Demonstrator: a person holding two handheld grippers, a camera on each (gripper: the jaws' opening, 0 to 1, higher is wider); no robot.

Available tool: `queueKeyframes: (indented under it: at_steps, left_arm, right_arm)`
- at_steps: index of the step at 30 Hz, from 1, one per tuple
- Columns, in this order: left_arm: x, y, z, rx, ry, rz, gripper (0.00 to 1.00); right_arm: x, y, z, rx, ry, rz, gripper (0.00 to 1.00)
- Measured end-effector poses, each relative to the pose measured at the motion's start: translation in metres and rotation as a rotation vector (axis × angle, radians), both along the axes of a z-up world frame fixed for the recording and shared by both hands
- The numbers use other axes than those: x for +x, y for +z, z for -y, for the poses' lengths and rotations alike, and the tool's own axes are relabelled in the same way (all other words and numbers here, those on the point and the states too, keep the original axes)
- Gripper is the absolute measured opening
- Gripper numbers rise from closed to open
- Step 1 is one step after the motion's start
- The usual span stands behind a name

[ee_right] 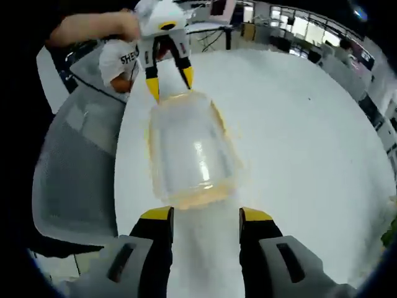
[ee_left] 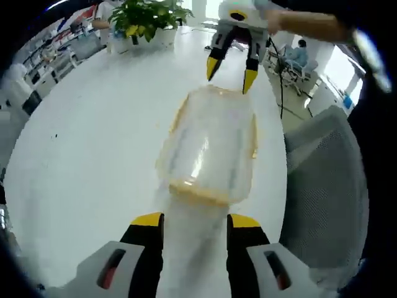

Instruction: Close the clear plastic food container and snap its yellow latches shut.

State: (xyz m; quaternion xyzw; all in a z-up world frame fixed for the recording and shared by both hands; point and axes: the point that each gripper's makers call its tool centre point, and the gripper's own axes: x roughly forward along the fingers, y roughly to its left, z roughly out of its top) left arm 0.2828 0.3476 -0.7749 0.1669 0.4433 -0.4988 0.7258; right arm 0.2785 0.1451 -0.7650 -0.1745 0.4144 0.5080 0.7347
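In the left gripper view, the left gripper (ee_left: 195,221) rises from 6 o'clock with its yellow-tipped jaws spread apart, nothing between them but white worktop (ee_left: 93,155). Just past the tips lies the clear plastic food container (ee_left: 211,146), its long axis running from 6 toward 12 o'clock, the near short end facing this gripper and the far end pointing at the right gripper (ee_left: 231,69). That gripper comes down from 12 o'clock, jaws parted, its tips at the container's far rim; whether they touch it cannot be told. Yellow trim shows along the container's edges, blurred. A grey mesh chair (ee_left: 322,186) stands at 3 o'clock and a potted plant (ee_left: 146,18) at 11 o'clock.

In the right gripper view, the right gripper (ee_right: 206,217) stands at 6 o'clock, jaws wide and empty, with the container (ee_right: 189,149) just ahead, lengthwise toward 12 o'clock, where the left gripper (ee_right: 169,82) hangs spread at its far end. The chair (ee_right: 74,174) sits at 9 o'clock.
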Motion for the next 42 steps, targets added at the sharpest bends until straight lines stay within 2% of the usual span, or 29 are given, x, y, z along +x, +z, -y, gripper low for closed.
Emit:
queueKeyframes:
  at_steps: [1,3,6,7,9,11,12,15,18,24,33,35,37,39,40,42]
  left_arm:
    - [0.003,0.007,0.003,-0.079,0.122,-0.037,0.35]
    - [0.010,0.014,0.004,-0.174,0.319,-0.078,0.34]
    - [0.011,0.018,0.007,-0.286,0.524,-0.155,0.33]
    - [0.011,0.016,0.007,-0.300,0.570,-0.166,0.33]
    - [0.007,0.007,0.007,-0.274,0.573,-0.149,0.32]
    - [0.001,-0.003,0.010,-0.238,0.580,-0.155,0.32]
    - [-0.002,-0.007,0.011,-0.224,0.584,-0.162,0.31]
    - [-0.001,-0.006,0.016,-0.237,0.587,-0.151,0.30]
    - [0.000,-0.004,0.020,-0.250,0.592,-0.144,0.26]
    - [-0.003,-0.010,0.025,-0.230,0.603,-0.147,0.25]
    - [-0.002,-0.008,0.025,-0.225,0.612,-0.135,0.21]
    - [-0.001,-0.007,0.027,-0.197,0.615,-0.101,0.20]
    - [-0.001,-0.008,0.026,-0.204,0.642,-0.111,0.20]
    - [-0.001,-0.010,0.027,-0.232,0.657,-0.151,0.17]
    - [0.002,-0.014,0.022,-0.214,0.694,-0.156,0.16]
    - [0.006,-0.014,0.029,-0.219,0.657,-0.170,0.15]
  right_arm:
    - [0.003,0.004,0.000,0.037,-0.079,-0.018,0.40]
    - [0.006,0.008,-0.005,0.100,-0.200,-0.042,0.39]
    - [0.006,0.006,-0.014,0.152,-0.343,-0.075,0.38]
    - [0.007,0.005,-0.018,0.182,-0.382,-0.086,0.38]
    - [0.006,-0.001,-0.022,0.211,-0.471,-0.121,0.37]
    - [0.000,-0.009,-0.024,0.192,-0.486,-0.144,0.35]
    - [-0.002,-0.013,-0.023,0.173,-0.490,-0.134,0.35]
    - [-0.005,-0.016,-0.022,0.167,-0.507,-0.150,0.32]
    - [-0.005,-0.013,-0.024,0.201,-0.527,-0.170,0.25]
    - [-0.004,-0.014,-0.023,0.198,-0.547,-0.181,0.23]
    - [-0.006,-0.013,-0.025,0.173,-0.540,-0.151,0.19]
    - [-0.005,-0.014,-0.025,0.186,-0.564,-0.160,0.18]
    - [-0.002,-0.012,-0.027,0.214,-0.595,-0.156,0.16]
    - [-0.006,-0.010,-0.028,0.205,-0.570,-0.158,0.15]
    - [-0.006,-0.010,-0.029,0.207,-0.573,-0.176,0.15]
    - [-0.004,-0.010,-0.031,0.192,-0.584,-0.187,0.15]
